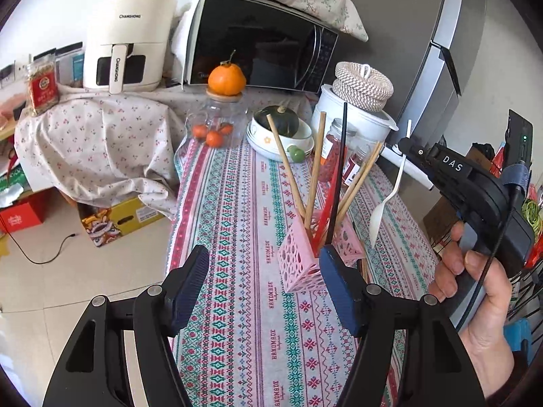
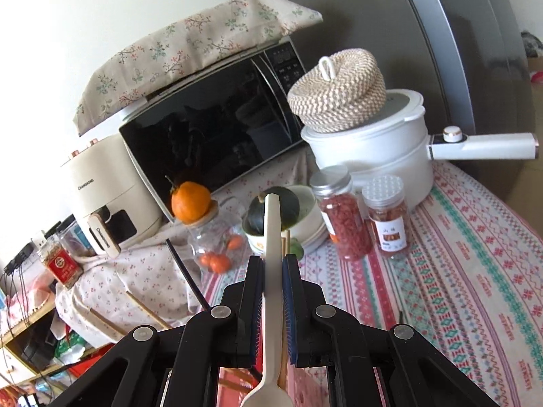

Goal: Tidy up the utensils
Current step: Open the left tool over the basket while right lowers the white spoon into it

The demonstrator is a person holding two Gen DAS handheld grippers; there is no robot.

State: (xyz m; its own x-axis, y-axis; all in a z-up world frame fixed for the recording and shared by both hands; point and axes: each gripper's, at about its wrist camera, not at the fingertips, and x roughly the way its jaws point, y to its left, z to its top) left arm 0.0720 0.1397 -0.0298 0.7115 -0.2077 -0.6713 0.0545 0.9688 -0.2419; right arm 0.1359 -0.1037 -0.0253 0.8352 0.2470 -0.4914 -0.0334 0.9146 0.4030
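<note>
Right gripper (image 2: 272,264), right wrist view: the fingers (image 2: 255,271) are clamped on the handle of a white plastic spoon (image 2: 272,237). The handle end projects forward past the fingertips toward the centre of the frame; the bowl lies behind them at the bottom edge.

Left wrist view: the same spoon (image 1: 390,196) hangs at centre right with its long axis near upright, bowl down, held by the right gripper (image 1: 412,147) in a person's hand (image 1: 475,288). The pink perforated utensil holder (image 1: 302,261) stands on the counter (image 1: 237,305) at lower centre, already carrying several wooden chopsticks (image 1: 317,169), a black chopstick (image 1: 341,169) and a red utensil (image 1: 325,210), all leaning outward. The spoon's bowl lies to the right of the holder, apart from it and seemingly above its rim, so the right hand is the nearer one for the drop, by judgement a shift left in the frame and then down.

Left gripper (image 1: 264,273): fingers spread wide and holding nothing; the right finger (image 1: 334,285) overlaps the holder's near right corner, contact not determinable.

Surface: a patterned cloth printed "HANDMADE" covers the counter. Room: microwave (image 1: 258,40) and air fryer (image 1: 127,40) in the upper part of the frame, a white pot (image 1: 353,118) with a woven lid, and tiled floor at left.
</note>
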